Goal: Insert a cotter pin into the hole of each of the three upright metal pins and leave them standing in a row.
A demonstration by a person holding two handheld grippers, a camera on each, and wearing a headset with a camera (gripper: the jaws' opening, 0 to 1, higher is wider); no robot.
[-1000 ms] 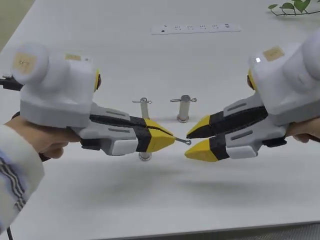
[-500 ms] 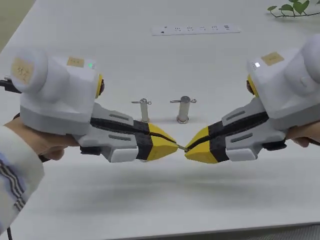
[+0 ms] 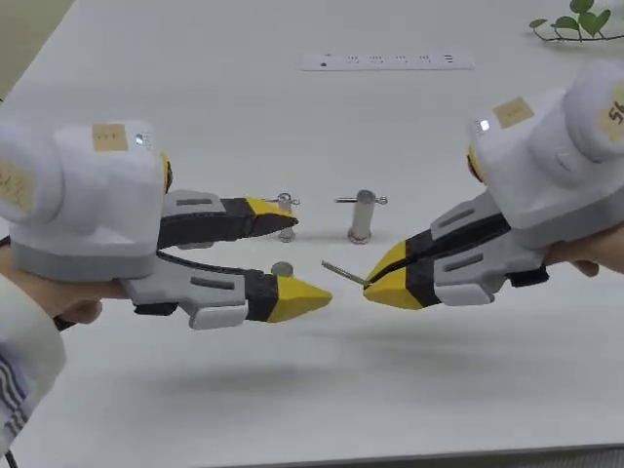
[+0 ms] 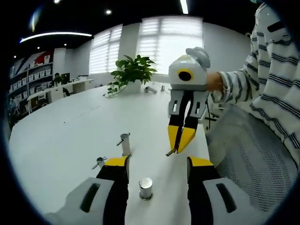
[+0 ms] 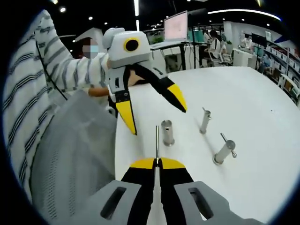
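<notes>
Three upright metal pins stand on the white table. The far two, pin [image 3: 283, 213] and pin [image 3: 362, 215], each carry a cotter pin through the top. The near pin [image 3: 282, 270] has a bare top and stands between the spread jaws of my left gripper [image 3: 310, 255], which is open. My right gripper [image 3: 370, 285] is shut on a loose cotter pin [image 3: 341, 272] that points left toward the bare pin. In the right gripper view the cotter pin [image 5: 157, 140] sticks straight out of the jaws toward the bare pin [image 5: 167, 132]. The left gripper view shows that bare pin [image 4: 146, 188] and the right gripper [image 4: 178, 140].
A white power strip [image 3: 387, 60] lies at the table's far edge, and plant leaves [image 3: 575, 15] at the far right corner. A potted plant [image 4: 131, 72] stands across the table. A person's striped sleeve [image 4: 276, 70] and a mesh chair [image 5: 70, 154] lie near the table's edge.
The cotter pin passed from my left gripper to my right. The right shut on it, then the left opened and drew back to the left.
</notes>
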